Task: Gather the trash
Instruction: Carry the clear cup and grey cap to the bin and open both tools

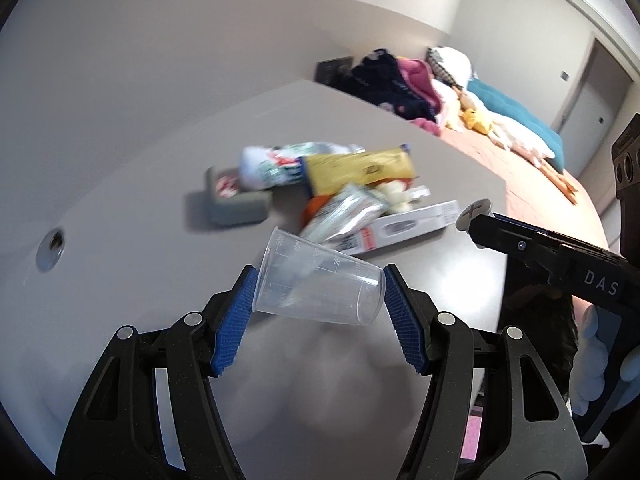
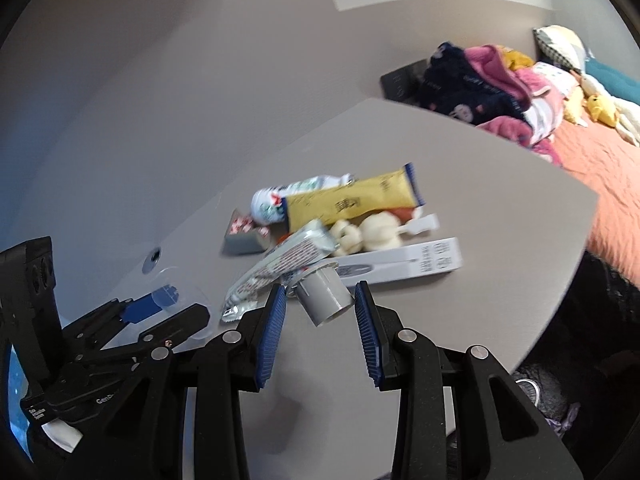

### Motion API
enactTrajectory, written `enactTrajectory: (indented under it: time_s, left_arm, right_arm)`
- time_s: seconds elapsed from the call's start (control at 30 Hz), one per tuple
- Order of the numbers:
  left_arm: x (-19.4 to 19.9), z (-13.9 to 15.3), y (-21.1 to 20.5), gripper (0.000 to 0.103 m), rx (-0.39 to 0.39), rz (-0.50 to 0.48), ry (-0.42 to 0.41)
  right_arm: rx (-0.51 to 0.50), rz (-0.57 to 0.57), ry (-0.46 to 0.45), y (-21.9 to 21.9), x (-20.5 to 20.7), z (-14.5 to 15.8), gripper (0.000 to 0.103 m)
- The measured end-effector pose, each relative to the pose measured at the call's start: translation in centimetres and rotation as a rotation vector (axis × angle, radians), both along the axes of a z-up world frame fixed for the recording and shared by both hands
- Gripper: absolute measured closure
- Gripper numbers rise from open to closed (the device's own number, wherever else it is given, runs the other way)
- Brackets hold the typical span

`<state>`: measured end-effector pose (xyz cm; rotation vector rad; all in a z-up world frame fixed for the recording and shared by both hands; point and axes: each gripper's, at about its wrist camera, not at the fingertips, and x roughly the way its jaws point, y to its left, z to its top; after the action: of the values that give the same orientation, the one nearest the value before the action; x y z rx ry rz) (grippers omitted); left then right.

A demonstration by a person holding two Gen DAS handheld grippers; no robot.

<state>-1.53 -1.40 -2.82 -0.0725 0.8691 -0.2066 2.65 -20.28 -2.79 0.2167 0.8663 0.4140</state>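
Now the left hand-held gripper [image 1: 318,300] is clamping a clear measuring cup [image 1: 320,286] sideways between its blue pads, holding it clear above the grey desk [image 1: 140,184]. Over on the right, the right hand-held gripper [image 2: 320,316] is pinching a small grey cap [image 2: 323,295] between its pads, also off the desk. Beyond both, the rest of the trash is lying in a loose heap on the desk: a yellow packet [image 2: 352,200], a white bottle [image 2: 288,196], a silver wrapper [image 2: 280,264], a long white box [image 2: 400,262] and a little grey box [image 2: 246,236]. Behind the desk, a bed [image 2: 592,160] is carrying piled clothes and soft toys.
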Motion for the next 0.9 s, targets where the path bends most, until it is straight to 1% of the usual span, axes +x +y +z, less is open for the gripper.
enactTrajectory:
  time_s: [0.4, 0.7, 0.9]
  left_arm:
    - [1.6, 1.7, -6.5, 0.041, -0.01, -0.15, -0.035]
    - [2.8, 2.7, -11.5, 0.041, -0.023, -0.261, -0.058]
    - [2.8, 3.0, -15.0, 0.041, -0.02, -0.337, -0.067]
  right_arm:
    - [0.012, -0.127, -0.043, -6.5, -1.5, 2.2, 0.065]
    - [0.011, -0.22, -0.067, -11.2, -2.5, 3.0, 0.065]
    - [0.015, -0.286, -0.082, -14.4, -3.6, 3.4, 0.065]
